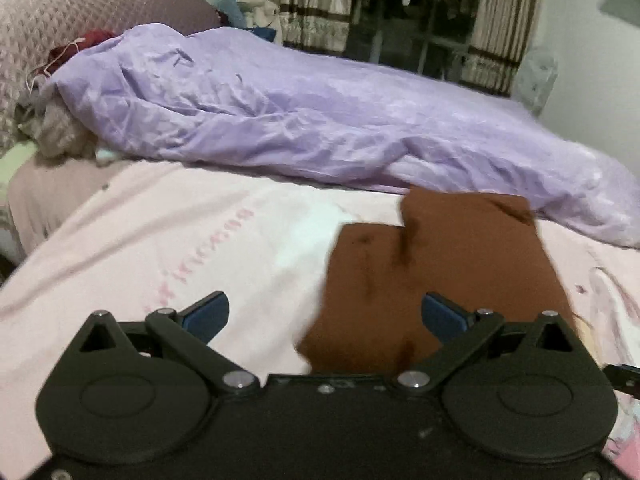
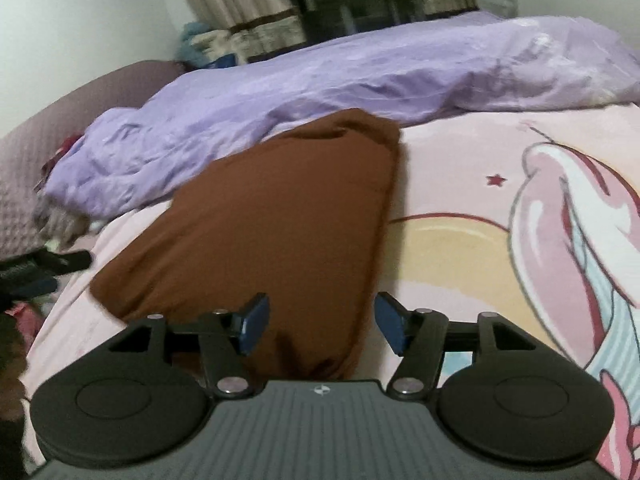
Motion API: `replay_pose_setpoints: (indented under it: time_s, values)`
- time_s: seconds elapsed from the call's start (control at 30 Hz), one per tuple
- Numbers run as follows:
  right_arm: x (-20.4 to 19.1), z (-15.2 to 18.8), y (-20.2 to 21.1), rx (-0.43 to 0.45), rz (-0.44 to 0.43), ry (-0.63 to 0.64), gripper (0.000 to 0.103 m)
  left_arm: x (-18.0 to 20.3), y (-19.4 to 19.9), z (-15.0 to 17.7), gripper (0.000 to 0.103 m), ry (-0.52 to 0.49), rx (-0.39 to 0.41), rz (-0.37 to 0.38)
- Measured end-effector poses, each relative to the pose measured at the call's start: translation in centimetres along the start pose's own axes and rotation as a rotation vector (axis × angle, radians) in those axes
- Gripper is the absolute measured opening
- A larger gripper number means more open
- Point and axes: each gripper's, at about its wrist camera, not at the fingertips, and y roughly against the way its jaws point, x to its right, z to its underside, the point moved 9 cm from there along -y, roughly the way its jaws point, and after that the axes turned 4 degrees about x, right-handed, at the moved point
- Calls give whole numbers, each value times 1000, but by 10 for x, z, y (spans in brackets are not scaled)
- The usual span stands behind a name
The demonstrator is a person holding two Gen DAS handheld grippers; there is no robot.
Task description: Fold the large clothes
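A brown garment [image 1: 440,264] lies folded flat on the pink bed sheet [image 1: 160,248]. It also shows in the right wrist view [image 2: 272,216], as a long folded shape running away from me. My left gripper [image 1: 325,318] is open and empty, just above the garment's near left edge. My right gripper [image 2: 322,326] is open and empty, its jaws straddling the garment's near right edge. Neither gripper holds cloth.
A crumpled lilac duvet [image 1: 300,120] lies along the far side of the bed, also seen in the right wrist view [image 2: 360,68]. A quilted mauve headboard [image 1: 80,12] stands at the left with loose clothes. Curtains [image 1: 316,0] and a dark window are behind. The sheet has a cartoon print [image 2: 560,208].
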Motion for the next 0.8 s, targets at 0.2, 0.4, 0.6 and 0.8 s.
replay_pose_setpoints:
  time_s: [0.2, 0.4, 0.6, 0.8]
  values:
    - [23, -13, -47, -54, 27, -101, 82, 4, -91, 3, 103, 110, -219, 134]
    - [19, -25, -82, -64, -5, -108, 98, 38, -138, 35, 103, 145, -351, 271]
    - [15, -26, -126, -115, -136, -218, 103, 40, -141, 42, 103, 192, -356, 345]
    - [16, -25, -127, -82, -168, -259, 89, 52, -131, 38, 57, 174, -262, 364]
